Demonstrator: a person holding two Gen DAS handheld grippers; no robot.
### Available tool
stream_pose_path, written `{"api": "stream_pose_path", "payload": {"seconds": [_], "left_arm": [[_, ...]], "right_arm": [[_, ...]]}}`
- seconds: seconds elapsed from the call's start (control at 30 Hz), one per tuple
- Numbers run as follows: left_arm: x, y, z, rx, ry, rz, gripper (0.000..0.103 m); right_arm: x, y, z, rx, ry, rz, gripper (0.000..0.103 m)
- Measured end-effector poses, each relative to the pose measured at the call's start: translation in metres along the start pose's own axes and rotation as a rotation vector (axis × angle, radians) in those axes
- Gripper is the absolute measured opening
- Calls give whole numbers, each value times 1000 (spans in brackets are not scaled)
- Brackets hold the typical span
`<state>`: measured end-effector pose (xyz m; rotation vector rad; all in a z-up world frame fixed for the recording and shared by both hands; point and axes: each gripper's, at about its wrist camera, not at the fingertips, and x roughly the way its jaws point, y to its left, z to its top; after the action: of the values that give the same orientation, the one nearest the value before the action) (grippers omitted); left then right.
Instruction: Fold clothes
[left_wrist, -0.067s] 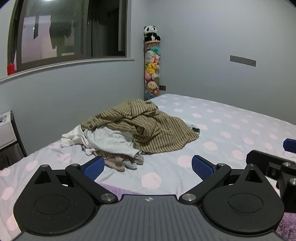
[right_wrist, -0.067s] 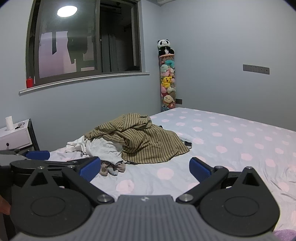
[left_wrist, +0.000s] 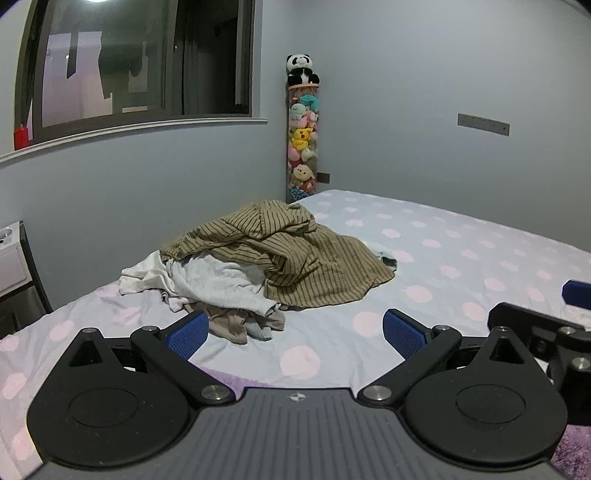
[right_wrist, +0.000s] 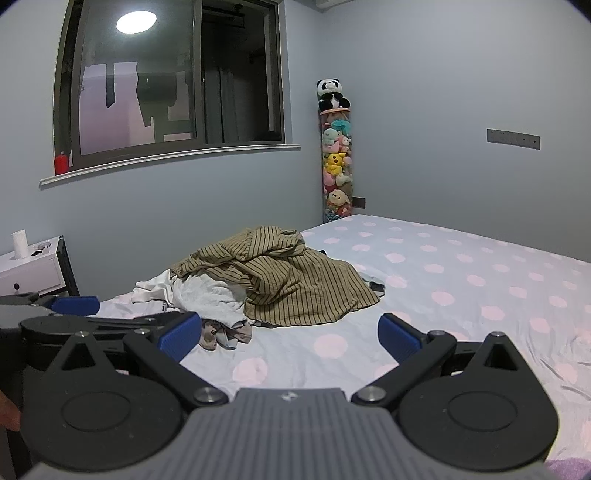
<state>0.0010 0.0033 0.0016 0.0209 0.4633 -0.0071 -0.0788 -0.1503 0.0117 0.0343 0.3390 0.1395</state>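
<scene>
**Ahead and to the left: a crumpled heap on the spotted bed**

Beyond both pairs of fingers, toward the far left side of the bed (left_wrist: 461, 266), lies the heap of clothes (left_wrist: 258, 273), none of it folded. A brown striped garment (right_wrist: 291, 280) sprawls over the top and right of the heap; a white garment (left_wrist: 218, 280) spills out at the left, and a beige piece (left_wrist: 236, 325) pokes from the near edge.

Our left gripper (left_wrist: 293, 328) is spread wide and holds nothing; our right gripper (right_wrist: 290, 332) is likewise wide and empty. Both hang near the bed's near edge, apart from the heap. We judge the left one nearer, since the beige piece sits just past its left fingertip.

The heap runs left to right across our line of approach. How many garments it holds, and where any collar or hem lies, we cannot make out. A grey scrap (left_wrist: 386, 258) shows at the far right, mostly buried.
</scene>
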Motion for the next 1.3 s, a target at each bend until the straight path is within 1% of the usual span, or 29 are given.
{"api": "stream_pose_path", "payload": {"seconds": [0.23, 0.37, 0.6, 0.77, 0.93, 1.3], "left_arm": [[1, 12, 6, -56, -24, -38, 102], [-9, -12, 2, 4, -77, -22, 101], [-4, -6, 3, -4, -59, -20, 100], [-1, -3, 2, -16, -38, -45, 100], [-2, -5, 2, -10, -33, -13, 99], [-1, -1, 2, -21, -26, -38, 98]], "right_arm": [[5, 5, 0, 16, 14, -3, 102], [0, 6, -5, 43, 2, 5, 102], [-1, 3, -5, 46, 8, 6, 102], [0, 3, -5, 47, 12, 9, 102], [0, 3, -6, 43, 15, 15, 102], [0, 4, -10, 42, 29, 11, 102]]}}
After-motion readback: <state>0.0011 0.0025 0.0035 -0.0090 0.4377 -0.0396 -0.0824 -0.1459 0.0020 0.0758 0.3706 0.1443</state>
